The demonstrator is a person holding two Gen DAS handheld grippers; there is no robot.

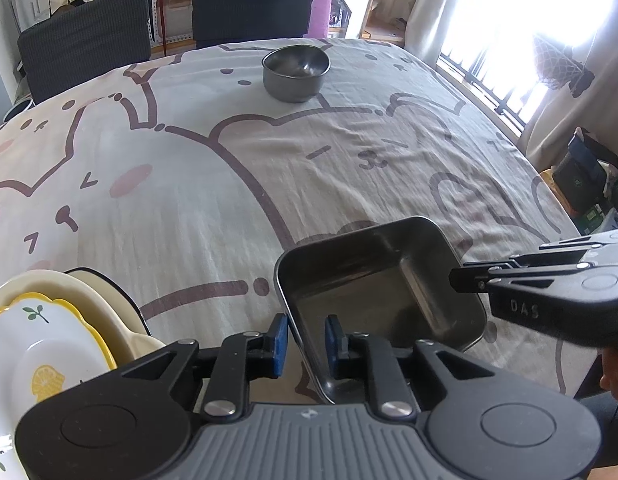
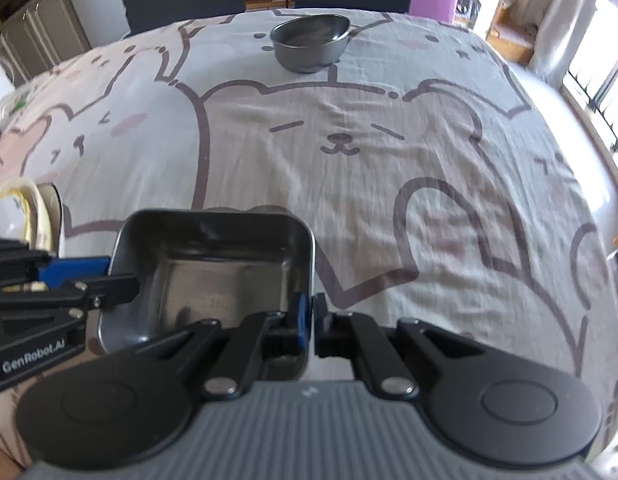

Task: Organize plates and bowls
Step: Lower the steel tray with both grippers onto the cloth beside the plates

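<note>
My left tongs (image 1: 305, 338) straddle the near-left wall of the square tin (image 1: 373, 280), blue pads (image 1: 280, 336) parted with a gap on each side, so they grip nothing. My right tongs (image 2: 312, 316) are clamped tight on the tin's right wall, pads pressed against the metal. The tin sits tilted over the cloth (image 1: 229, 184). Just left of the tin lies a stack of plates (image 1: 49, 336), the top one showing a lemon print. Well beyond the tin, at the far side of the cloth, stands a round bowl (image 1: 295, 72).
</note>
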